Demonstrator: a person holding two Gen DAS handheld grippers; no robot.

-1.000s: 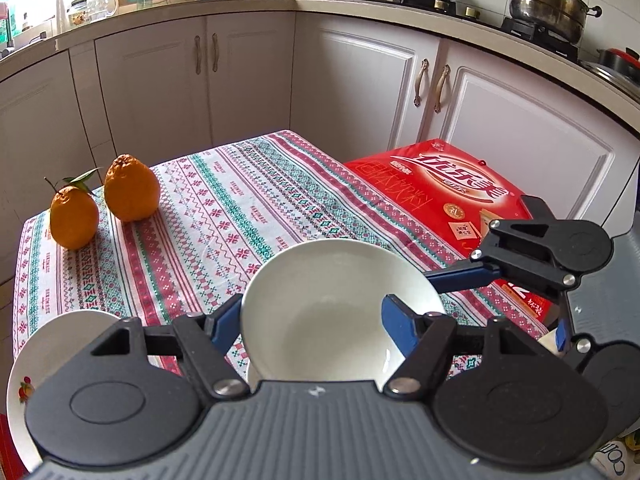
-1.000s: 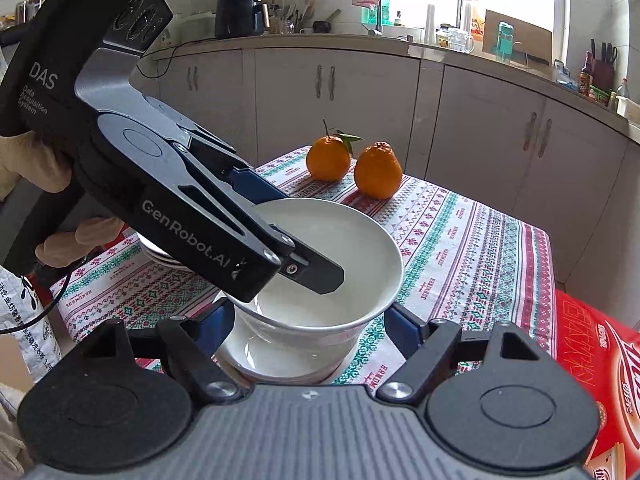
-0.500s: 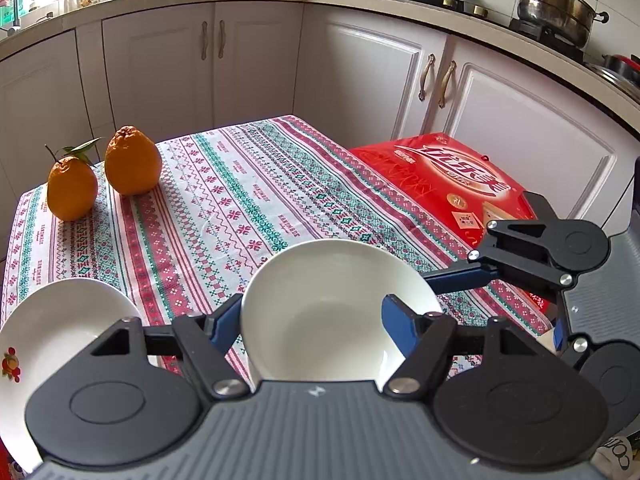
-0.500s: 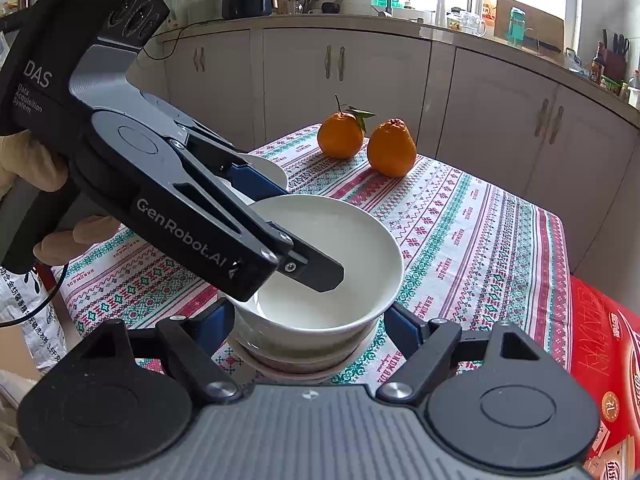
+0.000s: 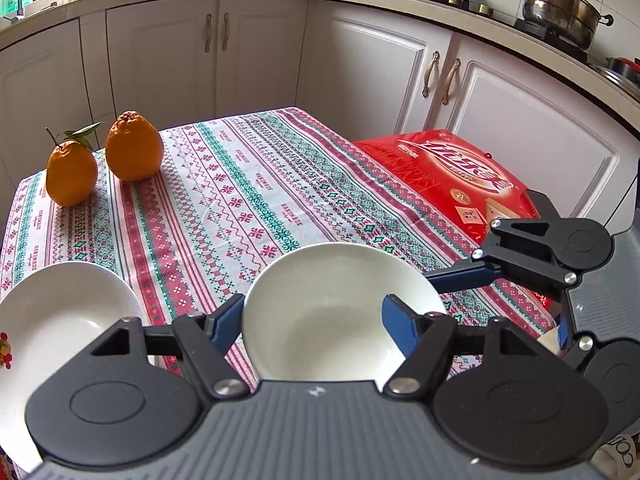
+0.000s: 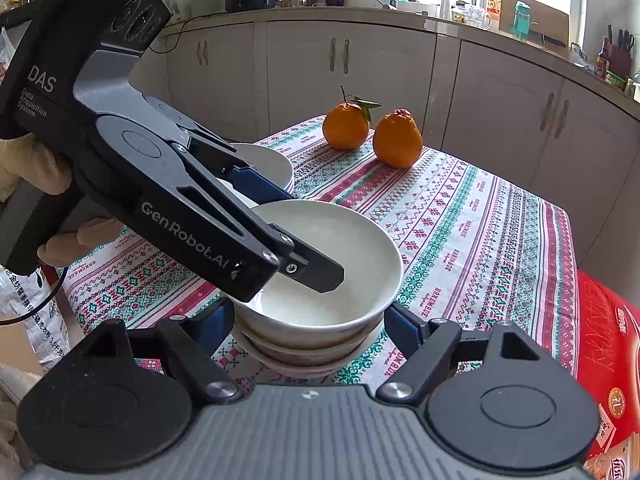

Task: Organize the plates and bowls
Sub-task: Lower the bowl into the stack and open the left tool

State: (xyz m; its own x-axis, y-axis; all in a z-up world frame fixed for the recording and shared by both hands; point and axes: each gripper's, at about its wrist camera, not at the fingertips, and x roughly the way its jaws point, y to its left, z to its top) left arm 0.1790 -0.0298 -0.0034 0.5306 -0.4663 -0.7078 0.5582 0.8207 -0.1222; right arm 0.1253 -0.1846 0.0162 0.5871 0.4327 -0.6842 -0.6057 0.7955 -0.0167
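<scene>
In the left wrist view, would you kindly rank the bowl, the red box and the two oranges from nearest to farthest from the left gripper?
1. Bowl, between the left gripper's fingers.
2. Red box, right, beyond the table edge.
3. Oranges, far left corner.

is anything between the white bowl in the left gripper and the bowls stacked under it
Nothing visible: the white bowl already sits nested on the stacked bowls. The left gripper, just easing open, straddles its rim.
</scene>
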